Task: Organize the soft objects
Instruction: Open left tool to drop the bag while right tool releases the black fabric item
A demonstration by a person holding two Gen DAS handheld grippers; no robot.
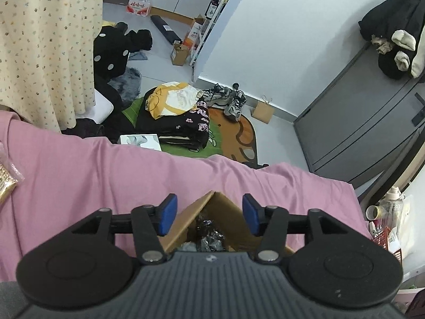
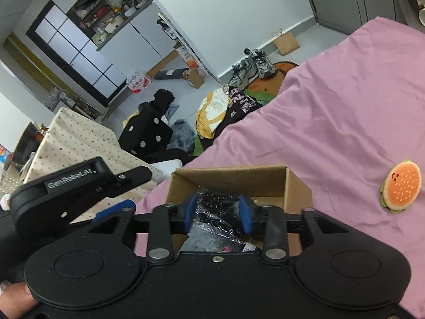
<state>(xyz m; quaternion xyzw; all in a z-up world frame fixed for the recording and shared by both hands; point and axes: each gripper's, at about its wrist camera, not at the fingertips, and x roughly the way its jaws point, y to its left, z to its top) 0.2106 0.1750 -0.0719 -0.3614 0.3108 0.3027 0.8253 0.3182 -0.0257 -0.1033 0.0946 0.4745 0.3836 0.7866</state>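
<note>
The left gripper (image 1: 209, 214) hangs with its blue pads spread wide and nothing between them, poised over the near-left corner of the open brown cardboard box (image 2: 239, 179) that sits on the pink bedsheet (image 2: 332, 122). In the right wrist view its body sits at the box's left edge. If it drops lower it could catch the box wall and tip or push the light box across the sheet.

The right gripper (image 2: 218, 211) has its blue pads drawn in against a crinkly black-and-silver soft bundle (image 2: 212, 214) that lies inside the box. The hold looks to be on loose, shiny material, so I judge it may slip out or bring only a fold. Whether the pads truly pinch it or only rest beside it is hard to tell. A pull could also drag the box along, as nothing steadies it.

The box holds that bundle plus small pale and pink scraps near its near edge; these are too hidden to name.

Well to the right, apart from the box, a round orange plush burger toy (image 2: 401, 187) lies on the sheet, not yet boxed.
</note>
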